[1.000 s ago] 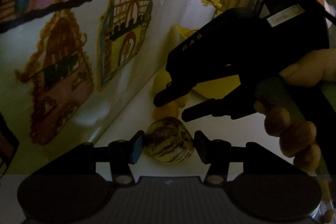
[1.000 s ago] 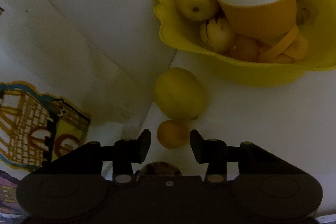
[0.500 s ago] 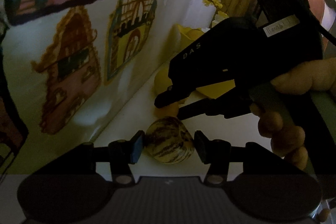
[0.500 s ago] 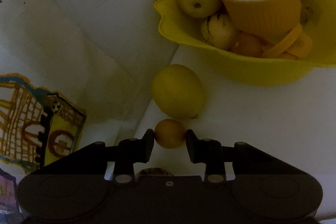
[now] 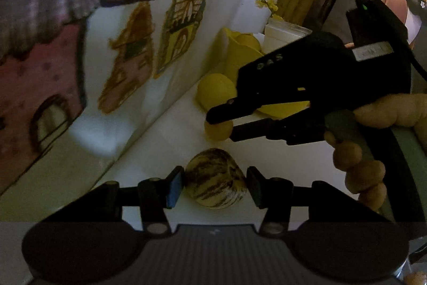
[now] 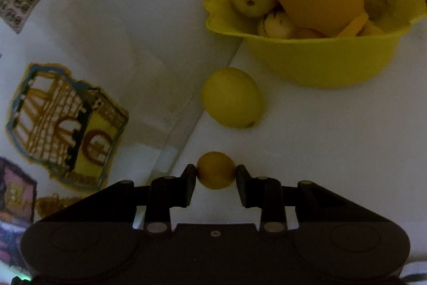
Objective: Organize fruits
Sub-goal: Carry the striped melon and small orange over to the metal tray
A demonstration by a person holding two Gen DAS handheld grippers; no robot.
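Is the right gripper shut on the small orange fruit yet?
Yes, shut. In the right wrist view the right gripper has both pads pressed against the small orange fruit; the left wrist view shows the same.

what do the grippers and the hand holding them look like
Both are matte black handheld grippers. The left gripper has a ribbed grey base, silver pivot screws and a blue pad on one finger. The right gripper carries embossed lettering, a white label, a green light and a black cable. A bare hand grips its grey-green handle.
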